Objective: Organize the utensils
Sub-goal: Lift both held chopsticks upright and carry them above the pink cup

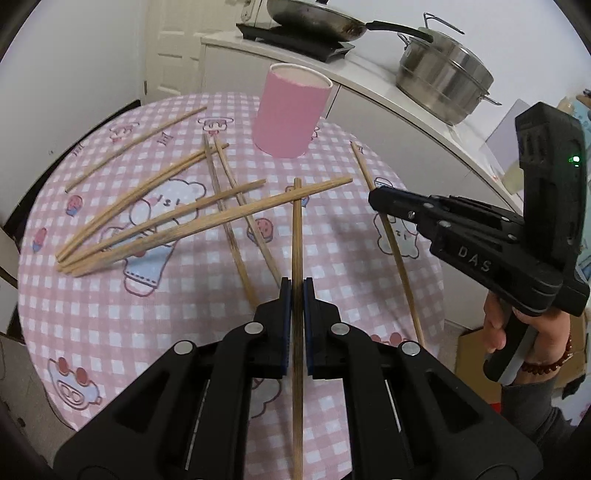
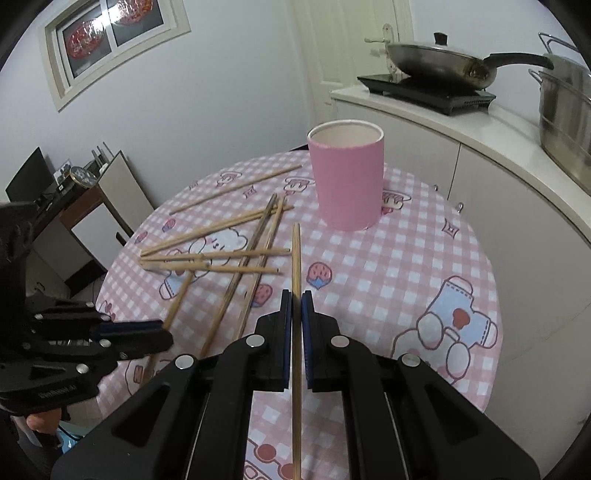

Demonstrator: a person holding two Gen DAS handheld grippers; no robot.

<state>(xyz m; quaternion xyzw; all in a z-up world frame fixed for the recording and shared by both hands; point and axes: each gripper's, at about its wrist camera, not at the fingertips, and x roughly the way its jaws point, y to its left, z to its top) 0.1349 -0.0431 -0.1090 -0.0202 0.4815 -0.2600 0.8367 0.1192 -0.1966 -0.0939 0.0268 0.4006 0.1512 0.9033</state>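
Clamping 1 chopstick each: left gripper (image 1: 297,291) and right gripper (image 2: 295,304) hold theirs lengthwise, tips ahead toward the pink cup (image 2: 347,177), ready for dropping in.

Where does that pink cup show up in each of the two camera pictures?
Left wrist view: the pink cup stands upright at top centre, on the far edge of the checked tablecloth.
Right wrist view: the pink cup stands upright, just right of centre.
Shared landmark: the frying pan on the counter behind.
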